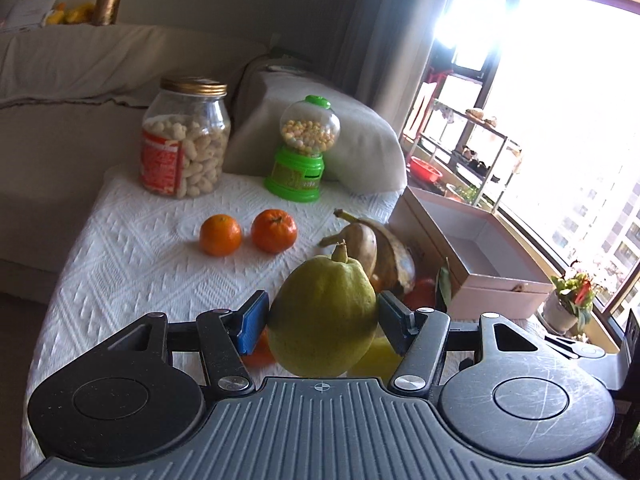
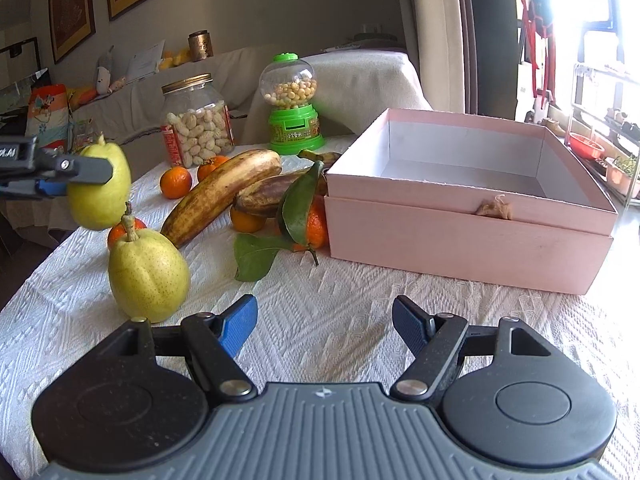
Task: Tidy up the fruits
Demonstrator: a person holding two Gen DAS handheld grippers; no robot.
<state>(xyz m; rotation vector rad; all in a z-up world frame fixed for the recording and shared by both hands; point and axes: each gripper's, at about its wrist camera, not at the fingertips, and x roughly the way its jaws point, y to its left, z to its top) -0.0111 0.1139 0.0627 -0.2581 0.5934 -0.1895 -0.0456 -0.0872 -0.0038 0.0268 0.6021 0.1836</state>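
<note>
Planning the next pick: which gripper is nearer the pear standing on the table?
Right. The right gripper sits open just beside the standing pear; the left gripper is up above it, holding another pear.

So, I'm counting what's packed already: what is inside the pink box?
The pink box looks empty: bare white walls and floor show. Its near wall hides the front strip of floor.

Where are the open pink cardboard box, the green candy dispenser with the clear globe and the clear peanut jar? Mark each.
Open pink cardboard box [image 2: 460, 240]: right wrist view, front wall.
Green candy dispenser [image 2: 295, 130]: right wrist view, base.
Clear peanut jar [image 1: 200, 148]: left wrist view, glass body.
</note>
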